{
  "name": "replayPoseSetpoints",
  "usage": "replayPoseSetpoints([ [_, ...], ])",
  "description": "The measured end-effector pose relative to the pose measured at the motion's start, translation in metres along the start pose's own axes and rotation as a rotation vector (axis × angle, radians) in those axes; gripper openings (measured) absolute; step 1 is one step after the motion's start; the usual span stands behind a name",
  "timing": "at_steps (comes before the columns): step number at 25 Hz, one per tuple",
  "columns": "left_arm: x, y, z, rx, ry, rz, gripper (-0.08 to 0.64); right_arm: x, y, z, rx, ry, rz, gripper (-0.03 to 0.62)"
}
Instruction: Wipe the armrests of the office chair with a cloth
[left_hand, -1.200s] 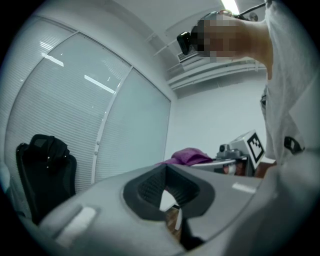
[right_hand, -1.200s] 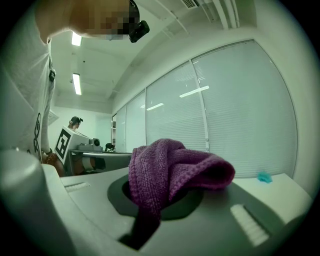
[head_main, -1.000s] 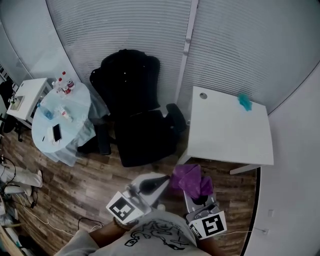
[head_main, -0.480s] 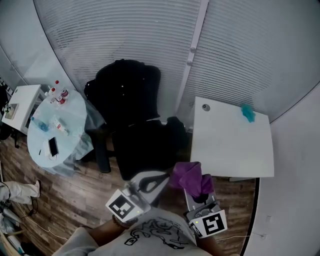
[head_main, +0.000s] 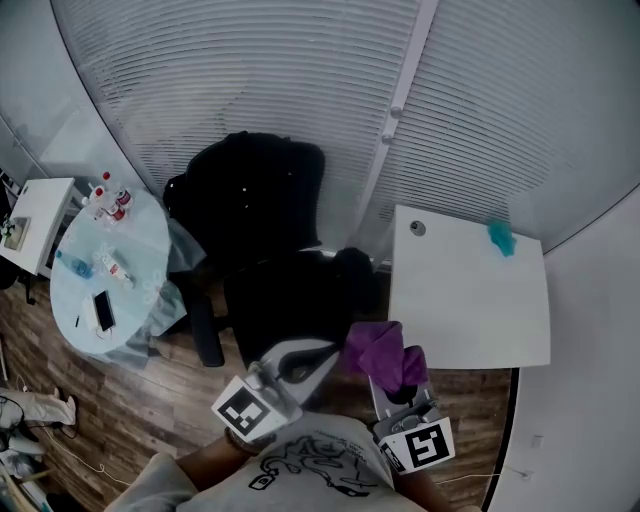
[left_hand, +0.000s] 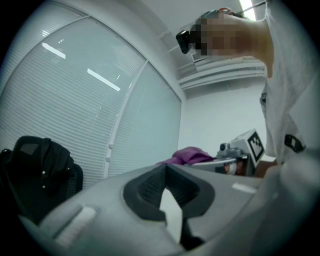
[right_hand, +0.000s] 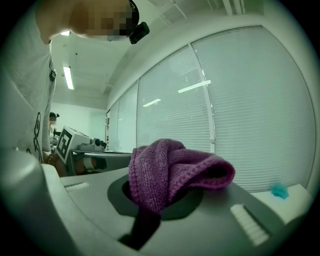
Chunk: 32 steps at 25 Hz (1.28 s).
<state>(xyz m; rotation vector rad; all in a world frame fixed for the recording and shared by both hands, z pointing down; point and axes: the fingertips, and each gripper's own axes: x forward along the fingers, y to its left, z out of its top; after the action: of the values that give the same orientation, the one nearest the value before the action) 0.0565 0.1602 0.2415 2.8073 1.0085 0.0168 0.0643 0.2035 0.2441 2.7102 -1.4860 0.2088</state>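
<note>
Right claw clamped on purple knitted cloth, left claw closed, empty, black office chair whole only in head view

Seen from above, a black office chair stands at the centre before slatted blinds. A white table at 3 o'clock carries a small teal object on its far corner, and a pale blue round table sits at 9 o'clock. At 6 o'clock, the left gripper points toward the seat, and just beside it the right gripper clamps a bunched purple cloth.
</note>
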Motion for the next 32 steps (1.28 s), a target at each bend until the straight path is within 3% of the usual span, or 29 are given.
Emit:
replayPoseSetpoints([
  [19, 0.051, 0.039, -0.008, -0.037, 0.025, 0.002, 0.002, 0.028, -0.055, -0.003, 0.036, 0.016, -0.029, 0.029],
  [32, 0.086, 0.051, -0.065, -0.132, 0.115, 0.033, 0.002, 0.028, -0.096, -0.065, 0.090, 0.147, -0.007, 0.029],
])
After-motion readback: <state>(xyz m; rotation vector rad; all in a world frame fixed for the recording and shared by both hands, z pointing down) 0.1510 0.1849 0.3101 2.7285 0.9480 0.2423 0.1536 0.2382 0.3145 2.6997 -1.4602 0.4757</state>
